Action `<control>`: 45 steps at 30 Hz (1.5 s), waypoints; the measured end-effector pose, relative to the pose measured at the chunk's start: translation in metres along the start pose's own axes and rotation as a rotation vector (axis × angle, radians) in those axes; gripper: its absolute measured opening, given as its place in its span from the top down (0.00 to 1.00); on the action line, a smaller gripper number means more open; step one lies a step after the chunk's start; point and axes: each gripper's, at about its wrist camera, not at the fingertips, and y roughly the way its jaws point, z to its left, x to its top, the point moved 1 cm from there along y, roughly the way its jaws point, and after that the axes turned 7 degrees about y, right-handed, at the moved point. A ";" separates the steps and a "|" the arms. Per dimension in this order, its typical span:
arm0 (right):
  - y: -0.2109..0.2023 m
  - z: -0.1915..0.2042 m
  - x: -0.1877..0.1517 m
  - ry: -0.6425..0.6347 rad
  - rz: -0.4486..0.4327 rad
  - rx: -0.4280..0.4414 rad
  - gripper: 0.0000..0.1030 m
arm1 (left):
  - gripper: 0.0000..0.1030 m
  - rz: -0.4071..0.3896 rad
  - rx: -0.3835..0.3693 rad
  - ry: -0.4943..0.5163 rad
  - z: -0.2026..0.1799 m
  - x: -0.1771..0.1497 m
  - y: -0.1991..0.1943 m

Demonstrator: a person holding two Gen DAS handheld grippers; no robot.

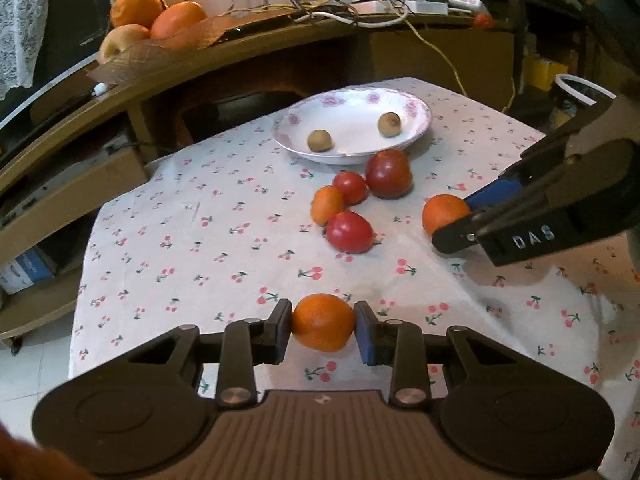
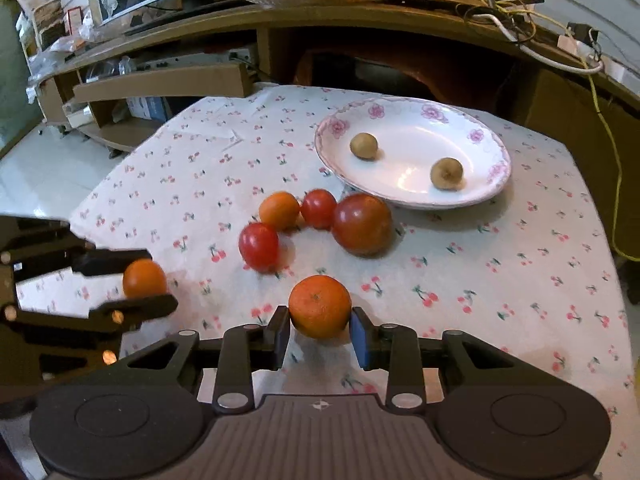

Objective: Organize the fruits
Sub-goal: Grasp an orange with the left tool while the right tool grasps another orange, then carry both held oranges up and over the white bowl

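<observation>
My left gripper (image 1: 323, 323) is shut on an orange (image 1: 322, 322) above the near part of the cherry-print tablecloth; it also shows in the right wrist view (image 2: 144, 280). My right gripper (image 2: 319, 323) is shut on a second orange (image 2: 320, 306), seen at the right of the left wrist view (image 1: 445, 213). A white floral plate (image 2: 472, 120) at the far side holds two small brown fruits (image 2: 363, 145) (image 2: 446, 173). In front of it lies a cluster: a large dark red fruit (image 2: 362, 225), two red fruits (image 2: 318, 208) (image 2: 259, 246) and a small orange (image 2: 279, 210).
A wooden shelf unit (image 2: 360, 16) stands behind the table with a glass dish of oranges (image 1: 156, 20) and tangled cables (image 1: 352, 4) on top. The table (image 1: 168, 240) drops to a tiled floor (image 2: 36, 168) on the left.
</observation>
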 end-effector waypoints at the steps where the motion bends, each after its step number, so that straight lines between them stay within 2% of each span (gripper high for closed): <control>1: 0.000 0.001 -0.003 -0.026 0.000 -0.012 0.68 | 0.62 0.006 0.003 0.007 -0.002 -0.001 0.001; 4: 0.001 -0.001 -0.009 -0.038 0.010 -0.016 0.68 | 0.62 0.026 0.000 0.019 -0.005 -0.005 0.006; 12: 0.001 -0.004 -0.013 -0.046 0.007 -0.006 0.62 | 0.58 0.012 0.005 0.056 -0.008 -0.010 0.002; 14: 0.001 -0.004 -0.012 -0.047 0.006 -0.008 0.53 | 0.56 0.009 0.010 0.063 -0.008 -0.010 0.001; 16: 0.001 -0.004 -0.012 -0.042 0.000 -0.006 0.52 | 0.55 0.009 0.010 0.060 -0.008 -0.011 0.001; 19: 0.001 -0.005 -0.010 -0.032 -0.008 -0.009 0.52 | 0.56 0.010 0.010 0.058 -0.008 -0.010 0.001; 21: 0.001 -0.005 -0.009 -0.026 0.000 -0.010 0.59 | 0.59 0.012 0.006 0.058 -0.009 -0.010 0.001; 22: 0.002 -0.005 -0.010 -0.023 0.007 -0.007 0.67 | 0.62 0.014 0.000 0.056 -0.009 -0.010 0.001; 29: -0.004 -0.003 -0.006 -0.016 -0.003 -0.006 0.68 | 0.62 0.027 0.008 0.070 -0.015 -0.002 0.002; 32: -0.009 -0.006 -0.004 -0.003 -0.018 -0.009 0.68 | 0.62 0.017 0.009 0.047 -0.012 0.005 0.001; 45: -0.026 -0.015 0.011 0.060 -0.078 0.000 0.68 | 0.62 -0.040 0.028 0.020 -0.013 0.057 0.009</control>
